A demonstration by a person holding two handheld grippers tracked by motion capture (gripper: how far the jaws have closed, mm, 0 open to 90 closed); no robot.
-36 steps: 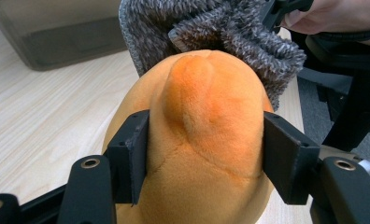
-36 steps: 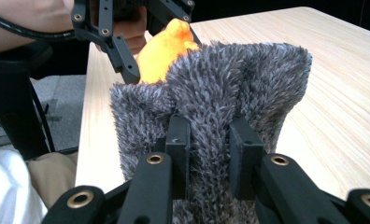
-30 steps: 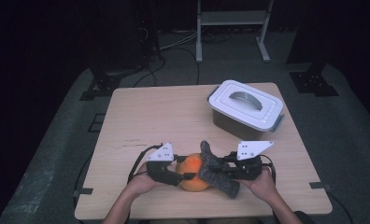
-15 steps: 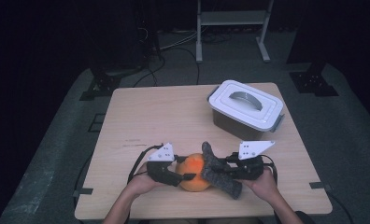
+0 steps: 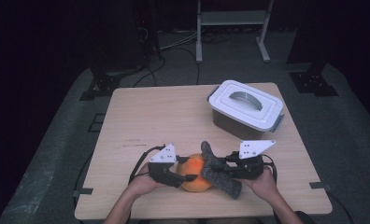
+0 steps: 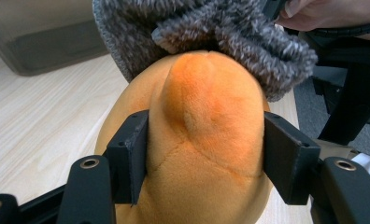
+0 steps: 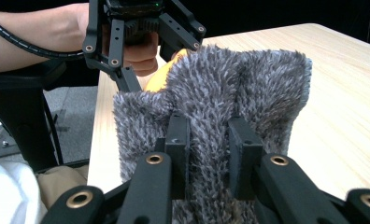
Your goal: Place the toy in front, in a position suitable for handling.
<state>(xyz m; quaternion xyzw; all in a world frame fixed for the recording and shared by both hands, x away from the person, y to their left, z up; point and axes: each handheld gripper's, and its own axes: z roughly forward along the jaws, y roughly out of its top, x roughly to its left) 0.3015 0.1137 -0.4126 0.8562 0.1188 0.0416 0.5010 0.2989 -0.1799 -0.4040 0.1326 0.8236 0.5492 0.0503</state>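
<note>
Little has changed since the earlier frame: our left hand-held gripper [image 6: 206, 154] still pinches one orange plush toy [image 5: 195, 172], the right hand-held gripper [image 7: 206, 154] one grey fuzzy sock [image 5: 219, 170], lower centre of the worktop [image 5: 150, 116]; one lidded box [image 5: 245, 108] upper right.

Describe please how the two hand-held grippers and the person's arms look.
The left gripper and right gripper are black, each with two blocky fingers on linkage bars with brass-coloured rivets. Each carries a grey triangular plate and trails a black cable. The forearms are bare, without sleeves.
</note>
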